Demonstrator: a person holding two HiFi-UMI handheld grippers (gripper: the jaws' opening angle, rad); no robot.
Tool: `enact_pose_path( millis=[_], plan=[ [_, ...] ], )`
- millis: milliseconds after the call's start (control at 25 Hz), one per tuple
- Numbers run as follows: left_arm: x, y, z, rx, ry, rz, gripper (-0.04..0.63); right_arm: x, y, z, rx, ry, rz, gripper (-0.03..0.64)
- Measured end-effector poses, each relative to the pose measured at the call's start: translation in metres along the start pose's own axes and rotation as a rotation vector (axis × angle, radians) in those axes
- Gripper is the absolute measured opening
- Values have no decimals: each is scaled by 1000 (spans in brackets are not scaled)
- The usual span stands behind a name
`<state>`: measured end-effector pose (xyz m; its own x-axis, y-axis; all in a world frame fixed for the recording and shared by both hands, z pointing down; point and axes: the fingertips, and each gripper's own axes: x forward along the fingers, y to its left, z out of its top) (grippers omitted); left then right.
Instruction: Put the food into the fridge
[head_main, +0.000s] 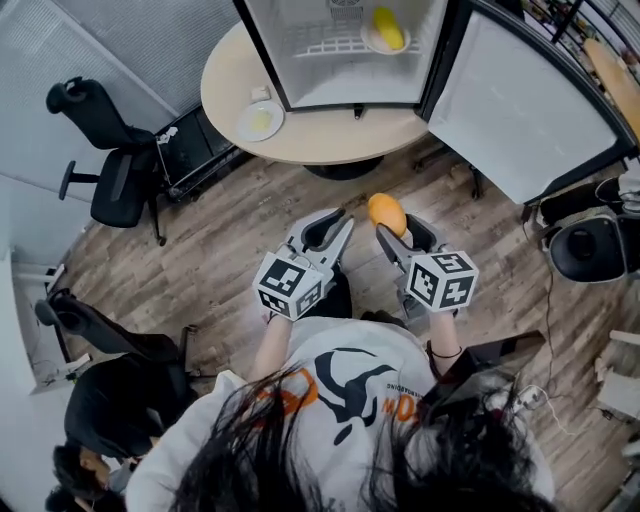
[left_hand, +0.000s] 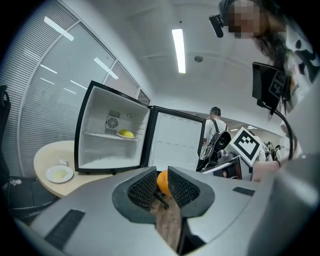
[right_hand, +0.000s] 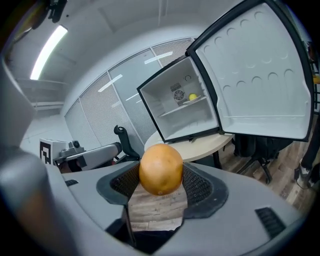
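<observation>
Two grippers sit low in the head view, side by side over the wood floor. My right gripper (head_main: 397, 232) is clamped on the orange (right_hand: 160, 169), its pads pressing the fruit from both sides at the tips. My left gripper (left_hand: 161, 186) holds nothing; its jaws stand a little apart, and through the narrow gap I see only floor and the orange beyond. At the top of the head view the fridge (head_main: 300, 75) stands on the round table (head_main: 330, 135), its door (head_main: 520, 110) swung wide to the right. A yellow fruit (head_main: 388, 28) lies on the shelf inside. A plate (head_main: 243, 128) rests on the table just left of the fridge.
</observation>
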<state>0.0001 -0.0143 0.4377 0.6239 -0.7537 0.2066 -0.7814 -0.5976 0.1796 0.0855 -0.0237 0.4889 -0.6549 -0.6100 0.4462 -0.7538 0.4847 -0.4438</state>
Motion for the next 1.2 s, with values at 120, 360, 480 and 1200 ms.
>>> enact_pose_path(
  millis=[120,360,480,1200],
  plan=[
    [12,29,5,4,19,-16,77,31,-2,13,25,2,-8,278],
    [37,84,11,-15,50,-55,77,88,-3,36,54,25,-28,278],
    [46,112,15,-22,57,-66,77,112,-4,45,66,34,-42,278],
    [82,195,21,-52,81,-156,77,185,-15,78,132,26,-142,278]
  ],
)
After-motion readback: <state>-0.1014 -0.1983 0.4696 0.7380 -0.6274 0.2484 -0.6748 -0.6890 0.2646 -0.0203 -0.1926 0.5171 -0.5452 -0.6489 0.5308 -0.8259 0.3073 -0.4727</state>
